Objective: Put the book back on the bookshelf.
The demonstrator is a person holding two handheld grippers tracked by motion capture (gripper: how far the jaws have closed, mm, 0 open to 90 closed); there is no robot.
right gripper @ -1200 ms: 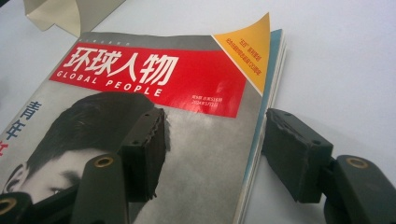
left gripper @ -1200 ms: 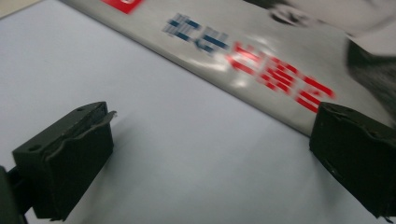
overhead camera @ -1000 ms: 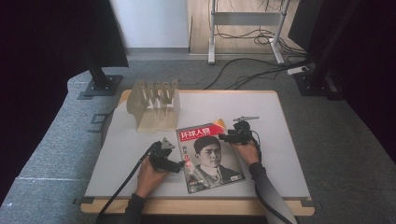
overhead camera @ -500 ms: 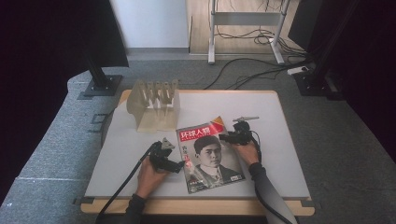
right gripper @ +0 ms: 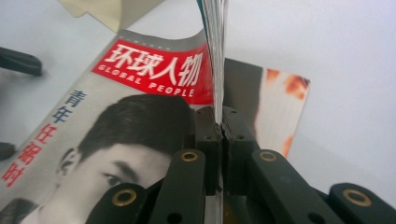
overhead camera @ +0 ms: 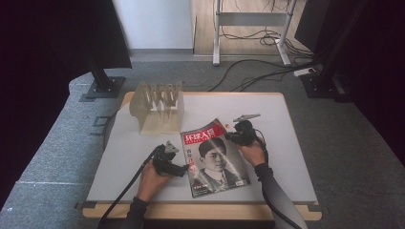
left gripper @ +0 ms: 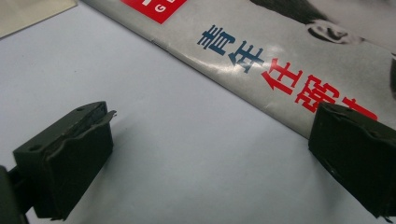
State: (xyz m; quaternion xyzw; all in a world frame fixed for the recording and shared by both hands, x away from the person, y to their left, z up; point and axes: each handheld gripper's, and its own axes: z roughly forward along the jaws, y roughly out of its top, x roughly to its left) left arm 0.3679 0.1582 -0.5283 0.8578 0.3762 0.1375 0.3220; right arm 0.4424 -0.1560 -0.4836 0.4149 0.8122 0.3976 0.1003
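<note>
A magazine with a red title band and a black-and-white portrait lies near the table's front middle. My right gripper is shut on the right edge of its cover pages, which stand up thin between the jaws of my right gripper. The rest of the magazine lies flat to the left of them, and an inner page shows underneath at the right. At the magazine's left edge my left gripper rests low on the table. In its own view the left gripper is open, with one jaw beside the magazine and the other over its edge.
A pale wooden slotted rack stands at the table's back left. The white table has a wooden front edge. Black stands, a metal frame and cables sit on the grey floor beyond it.
My right gripper has shifted slightly left with the cover edge held in it. The left gripper has barely moved.
</note>
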